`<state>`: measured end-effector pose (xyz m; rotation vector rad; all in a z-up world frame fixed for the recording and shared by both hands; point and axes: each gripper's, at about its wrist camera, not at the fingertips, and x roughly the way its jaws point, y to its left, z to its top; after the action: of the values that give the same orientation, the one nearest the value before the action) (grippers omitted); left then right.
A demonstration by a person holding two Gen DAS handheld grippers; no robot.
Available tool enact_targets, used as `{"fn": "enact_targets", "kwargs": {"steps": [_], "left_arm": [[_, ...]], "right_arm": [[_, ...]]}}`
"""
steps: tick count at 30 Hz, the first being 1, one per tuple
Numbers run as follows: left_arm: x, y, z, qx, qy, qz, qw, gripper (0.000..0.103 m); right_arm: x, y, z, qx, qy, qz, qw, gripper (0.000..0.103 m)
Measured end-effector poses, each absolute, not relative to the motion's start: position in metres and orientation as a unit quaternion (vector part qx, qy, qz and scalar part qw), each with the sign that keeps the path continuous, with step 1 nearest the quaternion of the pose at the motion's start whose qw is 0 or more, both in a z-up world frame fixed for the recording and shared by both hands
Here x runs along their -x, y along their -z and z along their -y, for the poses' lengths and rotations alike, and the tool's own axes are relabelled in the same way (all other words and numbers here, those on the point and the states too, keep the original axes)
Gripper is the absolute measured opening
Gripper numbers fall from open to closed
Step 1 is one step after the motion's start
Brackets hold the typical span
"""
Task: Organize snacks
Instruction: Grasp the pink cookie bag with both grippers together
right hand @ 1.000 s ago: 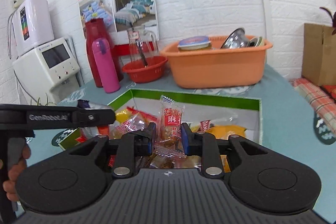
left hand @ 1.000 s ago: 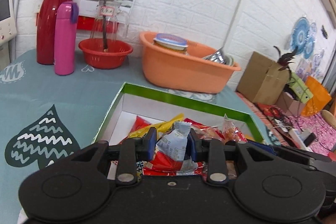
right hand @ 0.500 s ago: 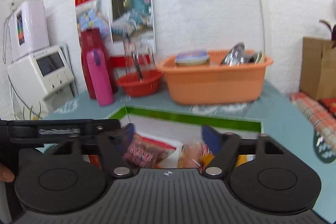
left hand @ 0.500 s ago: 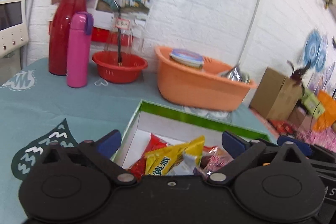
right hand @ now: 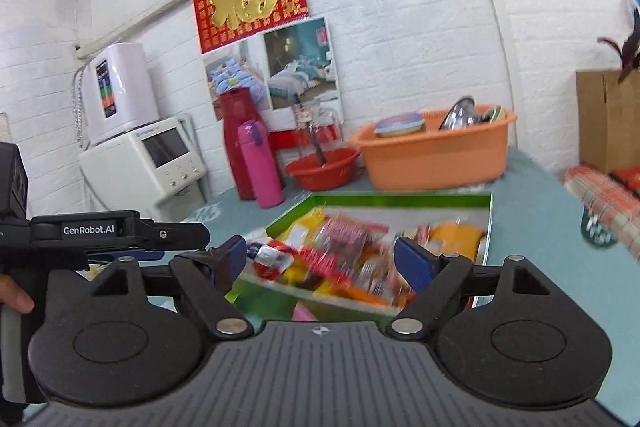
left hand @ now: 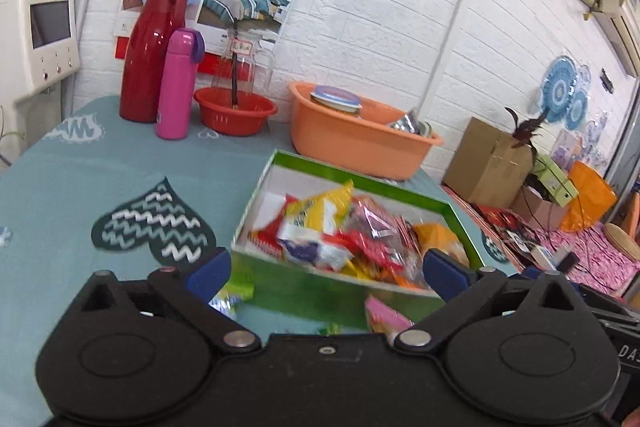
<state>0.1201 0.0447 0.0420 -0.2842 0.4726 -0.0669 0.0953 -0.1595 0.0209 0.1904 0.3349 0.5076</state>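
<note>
Both claws stand spread wide and pinch nothing: the left claw (left hand: 326, 273) and the right claw (right hand: 320, 261) each frame the green box (left hand: 304, 287) that sits just ahead of them on the tabletop (left hand: 80, 187). The likely hazard is the heap itself: the snack packets (left hand: 340, 231) rise to about the rim of the box, so one more packet dropped on top could slide over the near wall, and a claw tip lowered into the pile could catch a neighbouring wrapper and drag it out. A second hazard is a knock of a claw against the light box wall, which may shove the whole box across the cloth. Further beyond the claws, the orange tub (left hand: 360, 143) holds a lidded jar and metal dishes; ahead and to the left of it, the red bowl (left hand: 235, 111) holds a clear jar with a dark utensil. Below the left claw, on the near side of the box, a pink packet (left hand: 386, 313) and a green-and-silver packet (left hand: 230, 297) lie loose on the tabletop, not yet boxed; their print is too blurred to read.
</note>
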Motion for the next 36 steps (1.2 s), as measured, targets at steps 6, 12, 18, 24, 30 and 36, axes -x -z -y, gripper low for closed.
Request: {"fn": "enact_targets", "kwargs": {"steps": [6,12,18,24,30,36], "left_arm": [[-0.097,-0.012,-0.032,0.148,0.08,-0.252,0.953,0.103],[-0.115,0.004,-0.016,0.144,0.132,-0.281,0.94,0.103],[-0.148,0.009,0.002,0.126,0.162,-0.303,0.931,0.103],[-0.167,0.02,0.007,0.12,0.172,-0.332,0.92,0.082],[-0.178,0.039,-0.01,0.172,0.193,-0.376,0.89,0.073],[-0.174,0.039,-0.018,0.195,0.194,-0.372,0.887,0.074]], "right_arm": [[-0.072,0.012,0.16,-0.108,-0.243,-0.21,0.941,0.103],[-0.075,0.045,0.145,-0.111,-0.236,-0.274,0.926,0.103],[-0.078,0.054,0.139,-0.101,-0.23,-0.283,0.926,0.103],[-0.086,0.056,0.135,-0.094,-0.226,-0.286,0.926,0.103],[-0.098,0.06,0.125,-0.086,-0.234,-0.3,0.921,0.098],[-0.102,0.061,0.122,-0.076,-0.24,-0.302,0.919,0.091]]}}
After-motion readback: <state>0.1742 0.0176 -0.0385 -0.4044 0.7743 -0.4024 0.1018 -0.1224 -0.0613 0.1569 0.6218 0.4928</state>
